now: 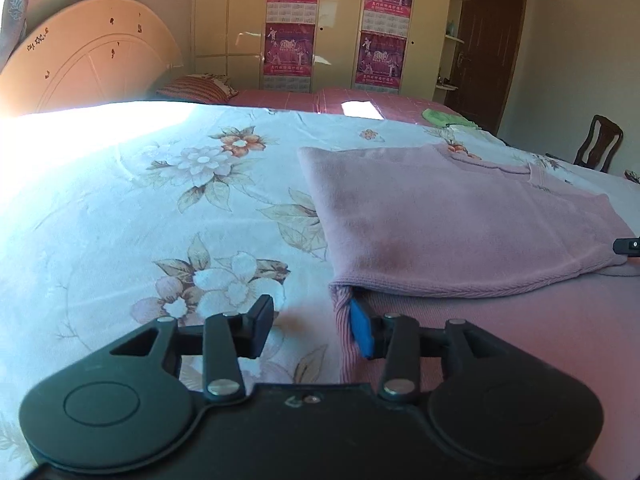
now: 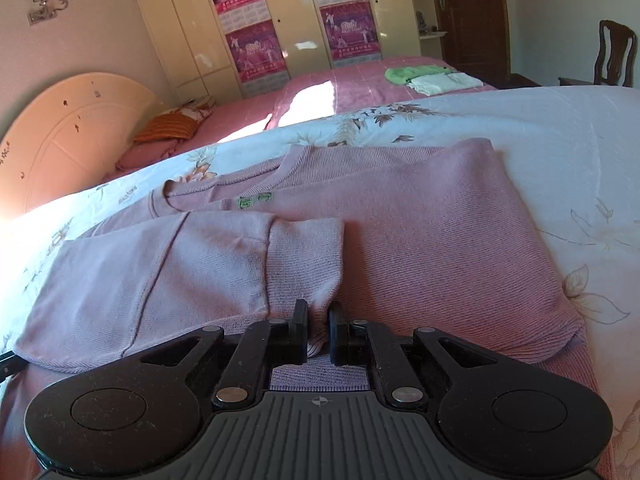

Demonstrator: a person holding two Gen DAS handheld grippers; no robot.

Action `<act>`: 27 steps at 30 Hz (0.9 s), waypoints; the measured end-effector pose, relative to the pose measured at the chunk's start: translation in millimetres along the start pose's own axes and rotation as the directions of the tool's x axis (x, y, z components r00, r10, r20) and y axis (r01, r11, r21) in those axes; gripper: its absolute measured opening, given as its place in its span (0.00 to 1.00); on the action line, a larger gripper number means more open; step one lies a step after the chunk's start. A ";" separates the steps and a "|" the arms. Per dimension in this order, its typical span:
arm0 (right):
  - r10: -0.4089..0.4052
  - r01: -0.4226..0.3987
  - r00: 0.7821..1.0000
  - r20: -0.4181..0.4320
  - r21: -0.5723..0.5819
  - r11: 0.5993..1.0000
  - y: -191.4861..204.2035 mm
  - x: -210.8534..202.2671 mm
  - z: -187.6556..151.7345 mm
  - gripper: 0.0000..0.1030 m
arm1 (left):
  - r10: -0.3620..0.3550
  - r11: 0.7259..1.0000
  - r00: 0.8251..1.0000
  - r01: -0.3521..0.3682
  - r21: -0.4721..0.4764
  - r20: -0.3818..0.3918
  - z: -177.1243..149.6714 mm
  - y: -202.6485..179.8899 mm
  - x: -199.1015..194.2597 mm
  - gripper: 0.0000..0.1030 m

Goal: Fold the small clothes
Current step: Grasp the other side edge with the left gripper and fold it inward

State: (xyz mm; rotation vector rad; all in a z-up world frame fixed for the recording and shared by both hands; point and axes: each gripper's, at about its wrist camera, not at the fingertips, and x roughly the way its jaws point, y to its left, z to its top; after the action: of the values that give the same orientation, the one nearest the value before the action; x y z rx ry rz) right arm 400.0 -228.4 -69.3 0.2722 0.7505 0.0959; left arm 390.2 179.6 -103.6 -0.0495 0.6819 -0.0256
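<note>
1. The left hand-held gripper (image 1: 312,330) is open at the sweater's left edge; its right pad touches the ribbed hem, and nothing is pinched.
2. The pink sweater (image 2: 432,240) lies flat on the flowered bed (image 1: 120,208), one sleeve (image 2: 168,272) folded across it.
3. The right hand-held gripper (image 2: 319,334) is closed on the sleeve's cuff.
</note>
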 end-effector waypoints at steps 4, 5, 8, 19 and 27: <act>0.059 -0.057 0.995 0.080 -0.025 0.998 9.1 -28.9 10.5 0.10 | -0.065 0.998 0.994 0.063 0.025 0.083 21.6 -12.8 -14.7 0.51; 0.079 -0.075 0.994 0.075 -0.055 0.996 18.9 -26.5 12.1 0.10 | -0.090 0.996 0.993 0.088 0.026 0.076 27.5 -21.8 -5.6 0.53; 0.109 -0.106 0.994 0.017 -0.134 0.985 46.9 -5.0 5.8 0.09 | -0.174 0.985 0.985 0.174 -0.010 0.020 31.0 -41.2 29.5 0.53; 0.120 -0.116 0.992 0.026 -0.113 0.987 60.9 41.4 34.2 0.10 | -0.170 0.982 0.985 0.168 0.082 0.027 77.1 -73.6 84.4 0.66; 0.158 -0.157 0.987 -0.014 -0.216 0.964 85.7 95.0 30.7 0.09 | -0.091 0.991 0.995 0.094 0.094 -0.027 88.3 -55.3 150.6 0.67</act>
State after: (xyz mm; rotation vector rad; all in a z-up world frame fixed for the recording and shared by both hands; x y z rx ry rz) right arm 491.2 -135.2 -86.7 0.1237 0.7082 0.3263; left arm 562.3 121.7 -126.9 0.0104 0.6999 -0.1478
